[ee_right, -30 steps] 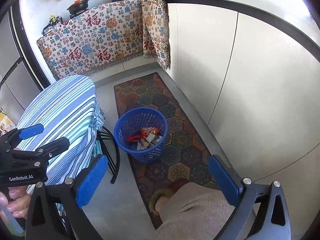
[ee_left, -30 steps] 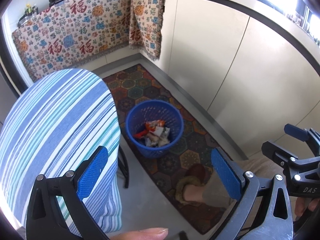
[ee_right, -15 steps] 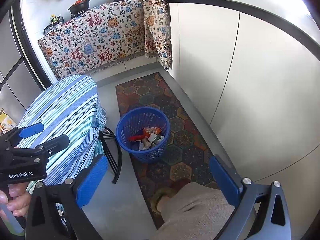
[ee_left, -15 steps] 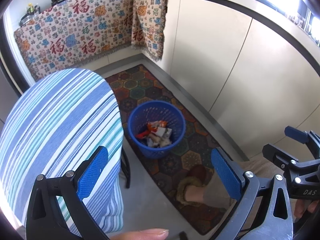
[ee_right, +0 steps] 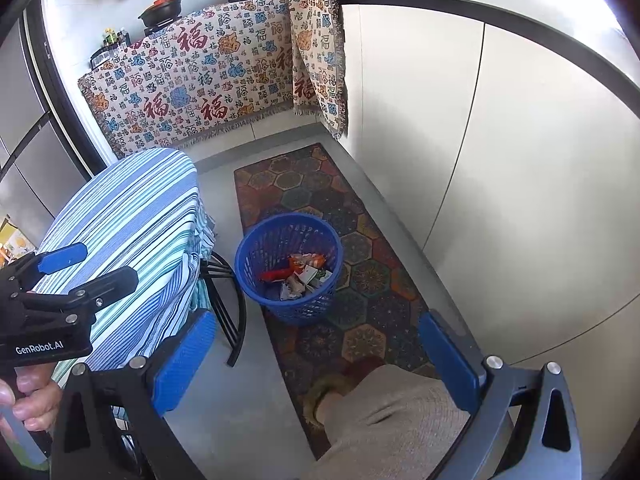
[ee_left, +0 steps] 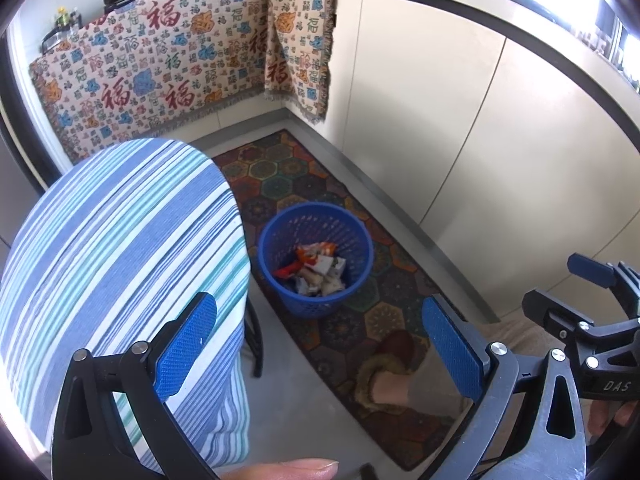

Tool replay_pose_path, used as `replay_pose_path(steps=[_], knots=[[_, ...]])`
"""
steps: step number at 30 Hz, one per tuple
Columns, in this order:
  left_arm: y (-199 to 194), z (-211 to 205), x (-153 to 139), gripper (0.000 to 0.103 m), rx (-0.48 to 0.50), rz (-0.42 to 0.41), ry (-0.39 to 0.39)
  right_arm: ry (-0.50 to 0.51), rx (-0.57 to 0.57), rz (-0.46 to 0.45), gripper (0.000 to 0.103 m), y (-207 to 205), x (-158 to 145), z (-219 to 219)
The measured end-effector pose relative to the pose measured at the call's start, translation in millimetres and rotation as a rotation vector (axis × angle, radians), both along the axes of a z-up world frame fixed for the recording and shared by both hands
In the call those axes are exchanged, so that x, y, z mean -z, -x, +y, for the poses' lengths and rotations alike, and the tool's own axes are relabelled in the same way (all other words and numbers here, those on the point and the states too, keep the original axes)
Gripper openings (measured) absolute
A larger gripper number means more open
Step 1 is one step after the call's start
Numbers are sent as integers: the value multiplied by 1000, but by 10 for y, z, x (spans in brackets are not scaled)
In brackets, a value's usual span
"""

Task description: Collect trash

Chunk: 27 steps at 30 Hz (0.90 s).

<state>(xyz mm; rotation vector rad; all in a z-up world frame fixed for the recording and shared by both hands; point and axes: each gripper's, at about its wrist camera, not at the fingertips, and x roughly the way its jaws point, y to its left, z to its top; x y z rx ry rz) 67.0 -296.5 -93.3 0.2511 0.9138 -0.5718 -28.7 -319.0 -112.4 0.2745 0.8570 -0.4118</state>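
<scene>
We hold both tools high, jaws spread wide and empty: the left tool [ee_left: 320, 350] and the right tool [ee_right: 316, 360]. The blue basket [ee_left: 272, 258] stands on the patterned rug [ee_left: 380, 316], below and ahead of both tools, just right of the striped bench [ee_left: 120, 248]. The trash [ee_left: 316, 270] lies inside it. Neither tool looks clearly nearer.
</scene>
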Motion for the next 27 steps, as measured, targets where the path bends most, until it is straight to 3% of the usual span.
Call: replay_pose_path(steps=[27], knots=[[-25, -64, -4, 102, 0, 10, 0, -9, 8, -2, 103, -6, 26, -19]])
